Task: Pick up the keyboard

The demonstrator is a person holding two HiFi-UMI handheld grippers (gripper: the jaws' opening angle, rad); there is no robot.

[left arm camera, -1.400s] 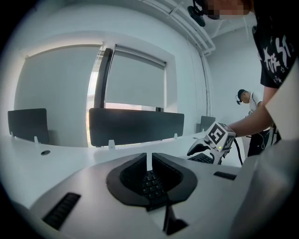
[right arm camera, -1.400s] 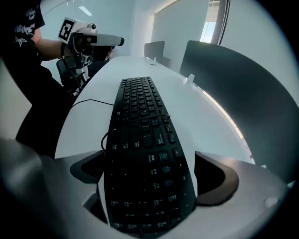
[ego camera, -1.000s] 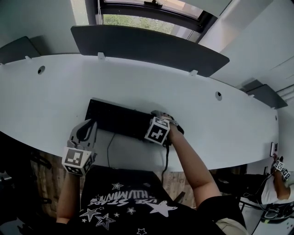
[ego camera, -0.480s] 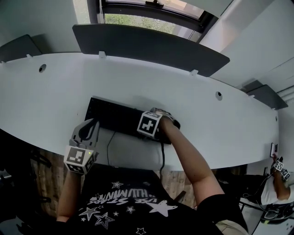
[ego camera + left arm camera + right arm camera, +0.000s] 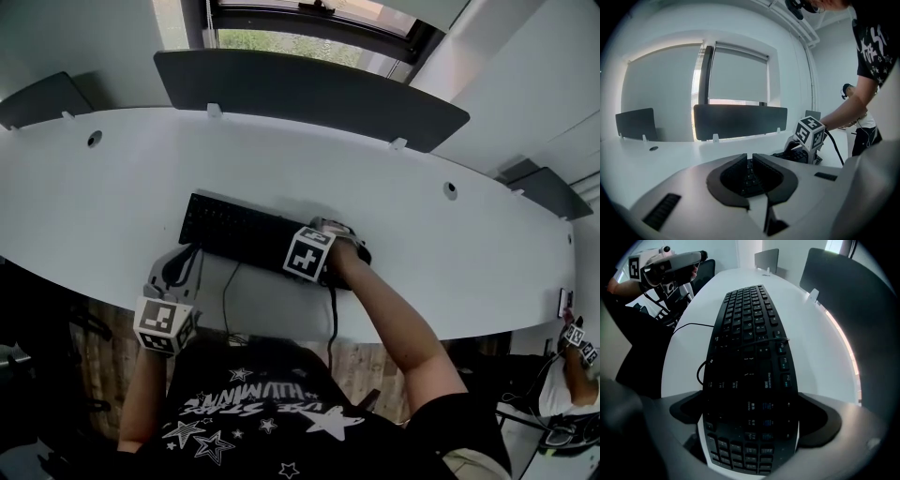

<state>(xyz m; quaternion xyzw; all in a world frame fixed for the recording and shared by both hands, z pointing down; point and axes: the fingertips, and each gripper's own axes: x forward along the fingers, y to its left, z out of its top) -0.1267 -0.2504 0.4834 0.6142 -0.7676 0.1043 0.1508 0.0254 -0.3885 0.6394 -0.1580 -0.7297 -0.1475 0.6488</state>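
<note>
The black keyboard point(image 5: 239, 234) lies lengthwise near the front edge of the white desk point(image 5: 112, 187), a little right of the middle. Its thin cable point(image 5: 225, 295) runs off the front edge. The right gripper point(image 5: 342, 251) points down over the keyboard's right end. Its two jaws straddle the board from front to back, and the dark pads are closed against its long edges. From these views I cannot tell whether that end is lifted off the desk. The left gripper point(image 5: 183, 258) hovers at the front edge, just beside the keyboard's left end and not touching it. Its jaws are pressed together with nothing between them. A dark divider panel point(image 5: 309, 94) stands along the back edge of the desk.
</note>
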